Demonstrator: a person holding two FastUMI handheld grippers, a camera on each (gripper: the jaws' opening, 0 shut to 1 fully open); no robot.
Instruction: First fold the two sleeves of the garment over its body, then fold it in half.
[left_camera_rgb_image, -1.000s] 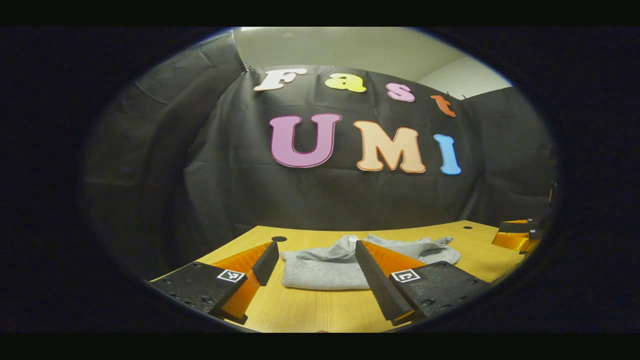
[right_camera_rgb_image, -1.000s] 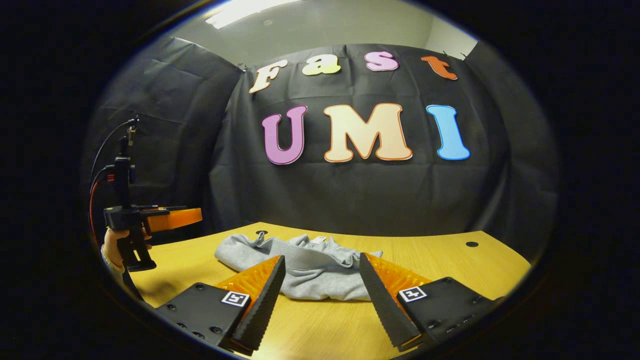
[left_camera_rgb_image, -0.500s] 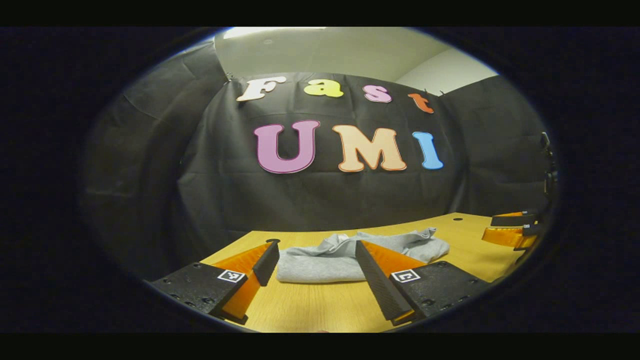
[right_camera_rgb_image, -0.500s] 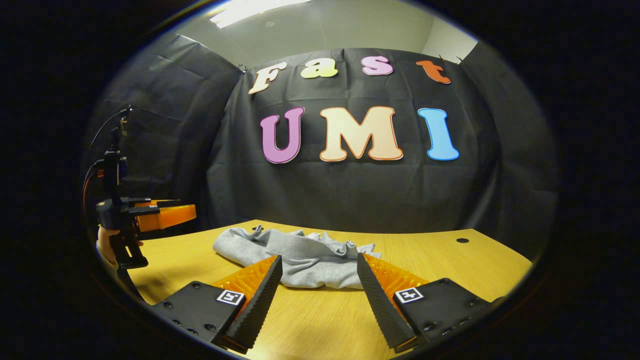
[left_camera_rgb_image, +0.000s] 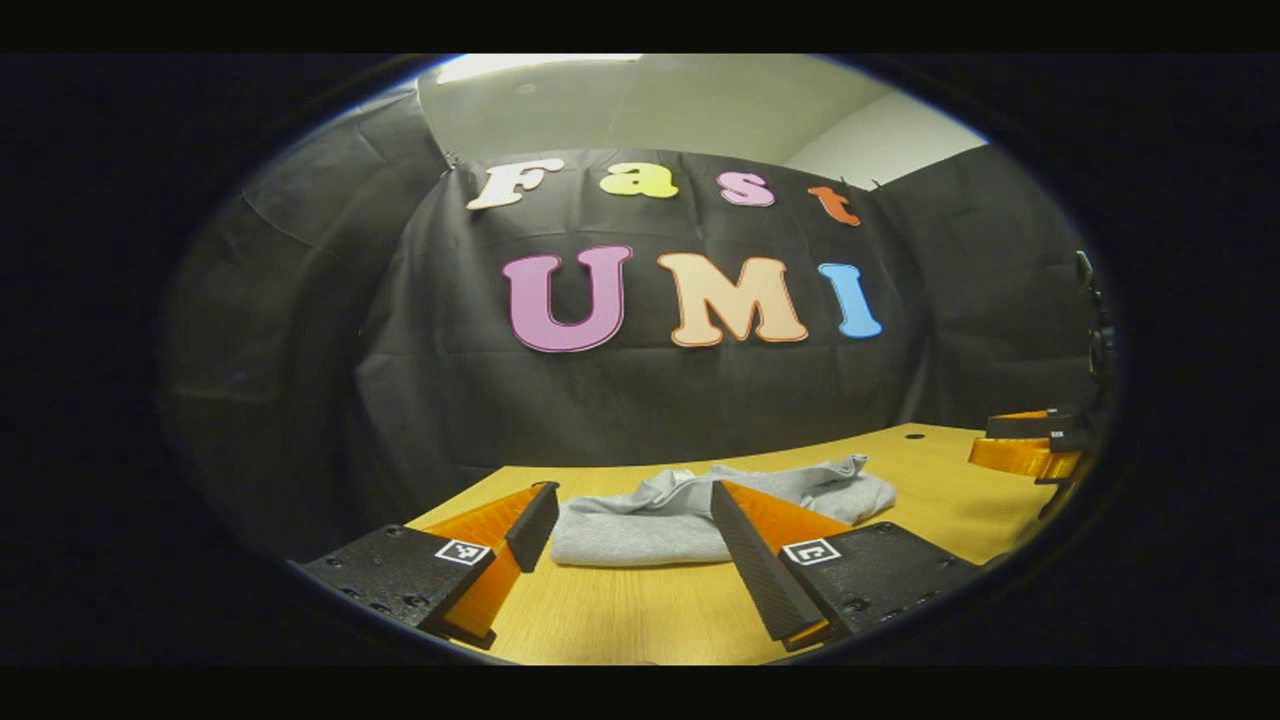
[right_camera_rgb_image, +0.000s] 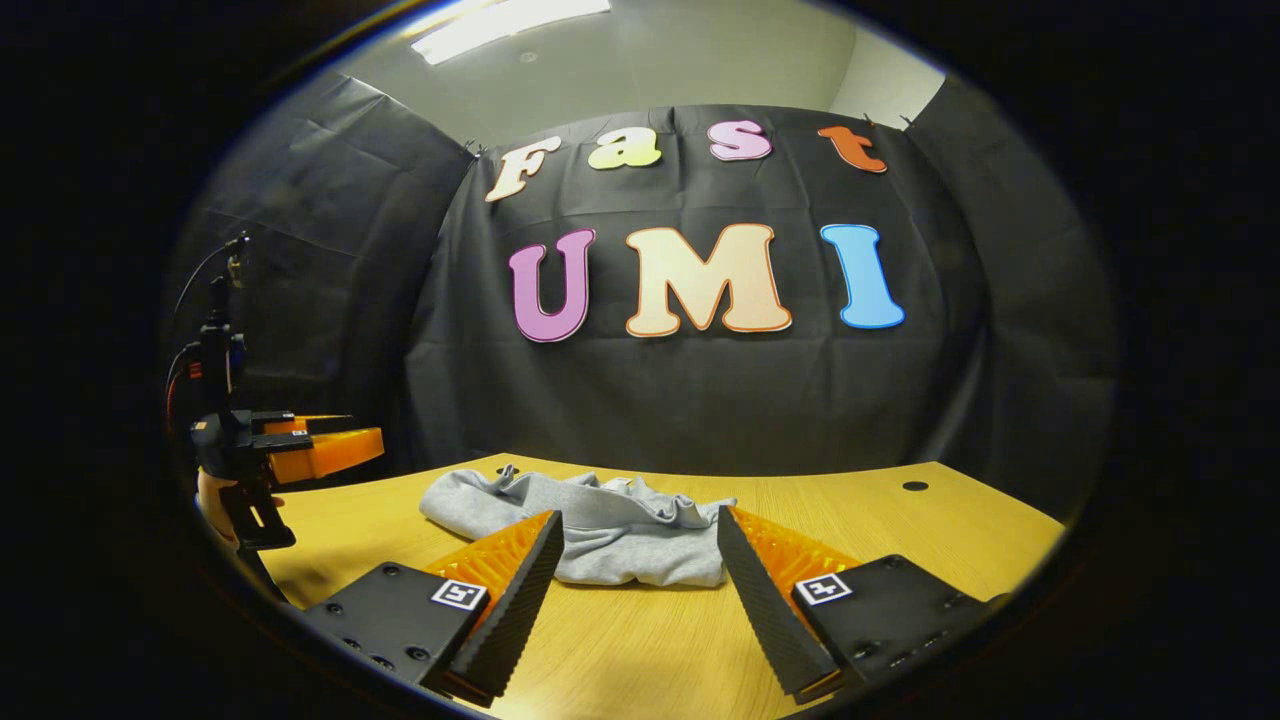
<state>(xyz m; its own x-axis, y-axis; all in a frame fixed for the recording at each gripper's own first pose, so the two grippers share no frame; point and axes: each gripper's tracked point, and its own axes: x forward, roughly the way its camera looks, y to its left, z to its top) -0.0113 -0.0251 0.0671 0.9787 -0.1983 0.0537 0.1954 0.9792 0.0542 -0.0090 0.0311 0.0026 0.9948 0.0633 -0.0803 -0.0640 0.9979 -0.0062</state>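
From the right gripper view I get something the left gripper view does not give me: at the left edge of the frame the left gripper (right_camera_rgb_image: 330, 448) hangs above the table, with part of a hand (right_camera_rgb_image: 212, 505) wrapped round its dark handle and a cable looping up from its top. The left gripper view, in turn, catches the right gripper (left_camera_rgb_image: 1020, 450) at the far right edge of the frame, raised over the table's corner; its fingers show stacked, and from there I cannot tell their gap. The garment (right_camera_rgb_image: 590, 520) is a soft grey knit, already folded into a compact bundle with a flat near edge and rumpled, ridged folds along its far edge; it lies on the smooth wooden table (right_camera_rgb_image: 900, 520), whose top has small round dark holes. In the right gripper view my right gripper (right_camera_rgb_image: 635, 560) stands wide apart, its wedge-shaped fingers ribbed on their inner faces, and the garment sits in the lower middle of the frame, just beyond the tips and between them, untouched. In the left gripper view my left gripper (left_camera_rgb_image: 630, 530) is likewise spread wide and empty, with the garment (left_camera_rgb_image: 650, 525) lying past its tips in the lower centre, reaching out behind the right-hand finger.
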